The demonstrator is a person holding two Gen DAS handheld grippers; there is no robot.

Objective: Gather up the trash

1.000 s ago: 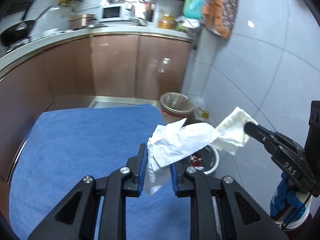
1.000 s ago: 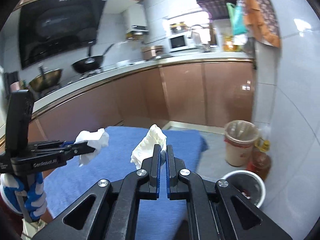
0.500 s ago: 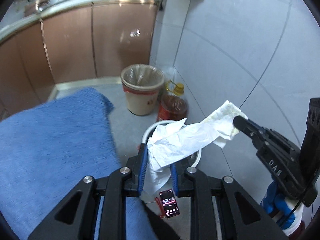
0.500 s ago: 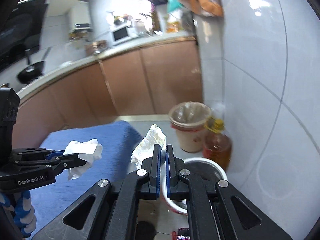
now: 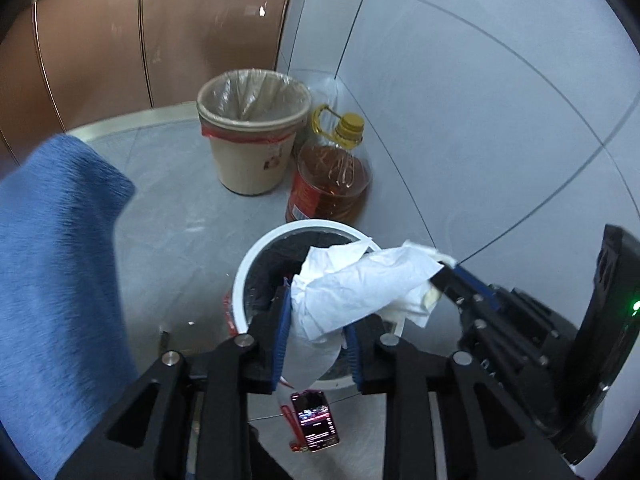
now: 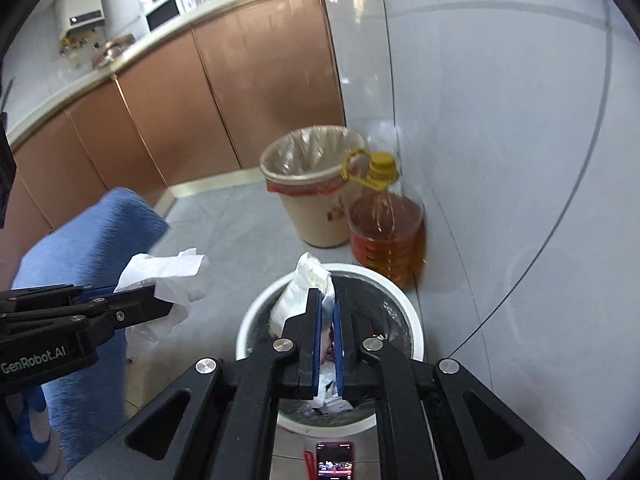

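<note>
Both claws, lately above blue cloth, now over white bin [image 6: 400, 296]. Left claw [image 5: 316, 328]: jaws opening, white tissue [image 5: 360, 284] between. Right claw [image 6: 325, 320]: pinching crumpled tissue [image 6: 306, 284]. Drop imminent.

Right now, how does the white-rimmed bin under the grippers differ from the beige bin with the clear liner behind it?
The white-rimmed bin has a dark liner and holds scraps; the beige bin has a clear liner and looks empty. The white-rimmed bin sits nearer, right beneath both grippers; the beige bin stands farther back beside the amber oil bottle. Both are round, open-topped and upright on the grey floor.
</note>
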